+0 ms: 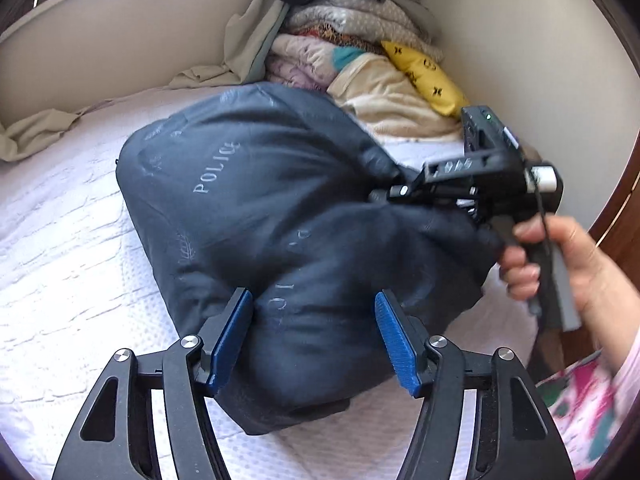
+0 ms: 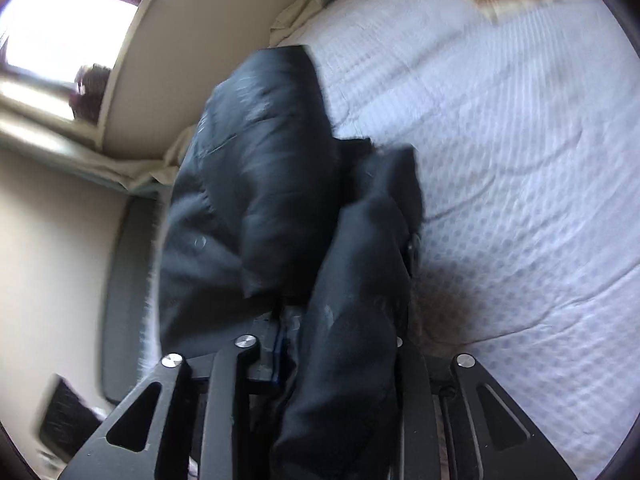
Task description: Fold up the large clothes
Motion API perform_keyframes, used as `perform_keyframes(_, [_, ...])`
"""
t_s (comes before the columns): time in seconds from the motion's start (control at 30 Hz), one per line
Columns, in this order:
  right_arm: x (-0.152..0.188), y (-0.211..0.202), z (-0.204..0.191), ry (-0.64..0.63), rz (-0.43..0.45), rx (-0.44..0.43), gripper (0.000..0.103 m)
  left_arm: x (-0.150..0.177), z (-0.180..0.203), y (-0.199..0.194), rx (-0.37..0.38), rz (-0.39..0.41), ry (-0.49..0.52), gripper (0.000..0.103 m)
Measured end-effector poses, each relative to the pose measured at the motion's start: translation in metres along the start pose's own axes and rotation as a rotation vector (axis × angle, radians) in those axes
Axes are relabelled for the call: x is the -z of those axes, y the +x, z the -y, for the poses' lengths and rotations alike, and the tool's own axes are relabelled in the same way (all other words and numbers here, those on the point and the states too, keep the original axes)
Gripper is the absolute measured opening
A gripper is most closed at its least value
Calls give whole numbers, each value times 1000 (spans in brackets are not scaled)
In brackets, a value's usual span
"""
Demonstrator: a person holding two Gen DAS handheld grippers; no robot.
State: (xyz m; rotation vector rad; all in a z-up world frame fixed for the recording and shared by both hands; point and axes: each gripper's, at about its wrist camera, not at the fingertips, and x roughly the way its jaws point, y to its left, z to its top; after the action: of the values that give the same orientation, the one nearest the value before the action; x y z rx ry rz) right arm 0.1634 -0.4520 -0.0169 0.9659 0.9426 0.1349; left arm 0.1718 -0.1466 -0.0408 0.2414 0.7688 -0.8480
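- Two views cover this moment; I take the left wrist view first.
- My left gripper (image 1: 312, 320) has its blue pads (image 1: 232, 332) spread wide and grips nothing. The jaws straddle the near end of the dark navy jacket (image 1: 256, 208), one pad on each side of the bulk; whether they touch the fabric I cannot tell.
- The jacket lies bunched on the white quilted mattress (image 1: 60, 280), directly ahead of my left gripper. Its long axis runs from the near edge up and away toward the pile of folded laundry (image 1: 352, 40) and the yellow cushion (image 1: 424, 76) at the far corner.
- My right gripper (image 1: 384, 194) reaches in from the right at the jacket's right edge, level with its middle. My right hand (image 1: 560, 264) clasps the handle, gripper body roughly horizontal and pointing left.
- Right wrist view: my right gripper (image 2: 336, 344) is clamped on a fold of the navy jacket (image 2: 248, 168). Cloth fills the jaws and drapes back over the mechanism, hiding the fingertips.
- From this side, the jacket's mass sits ahead and to the left, with bare mattress (image 2: 520, 140) to the right.
- Judgement: the right side is engaged and the left is nearer the loose end, so the next fold turns on closing the left.
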Motion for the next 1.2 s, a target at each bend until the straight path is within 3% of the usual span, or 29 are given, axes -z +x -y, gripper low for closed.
perform_keyframes(0.13, [4,4,13,38,3,-60,28,7,-1,8,-9,2,14,68])
perform_keyframes(0.23, [8,-10,6,84,6,-52,52,11,-7,9,0,-7,2,68])
perform_keyframes(0.27, [11,-24,-2,108,22,-19,69,11,-9,8,3,-11,-4,68])
perform_keyframes(0.3, [13,-33,-7,103,42,20,76,11,-12,7,6,-17,-11,68])
perform_keyframes(0.4, [29,-81,-54,-53,247,246,75,7,-12,8,13,-24,-24,68])
perform_keyframes(0.43, [33,-92,-66,-80,308,300,74,8,-12,8,12,-25,-25,68])
perform_keyframes(0.47, [39,-106,-90,-148,401,378,65,8,-11,8,10,-26,-23,68])
perform_keyframes(0.5, [41,-110,-109,-216,436,400,52,7,-11,8,7,-26,-22,68])
perform_keyframes(0.53, [41,-109,-122,-264,439,403,46,7,-11,8,7,-26,-22,68])
perform_keyframes(0.6, [29,-89,-162,-394,353,373,21,7,-11,9,11,-27,-25,68])
perform_keyframes(0.67, [11,-61,-184,-444,270,372,9,6,-13,8,16,-29,-26,68])
perform_keyframes(0.77, [-15,-2,-199,-481,164,483,9,6,-15,7,20,-29,-29,68])
perform_keyframes(0.9, [-41,59,-172,-406,66,616,9,7,-18,6,26,-22,-29,68])
perform_keyframes(1.0, [-49,82,-147,-325,31,641,5,7,-20,7,38,-20,-30,68])
perform_keyframes(1.2, [-51,103,-114,-337,28,700,5,8,-17,9,41,-15,-16,68])
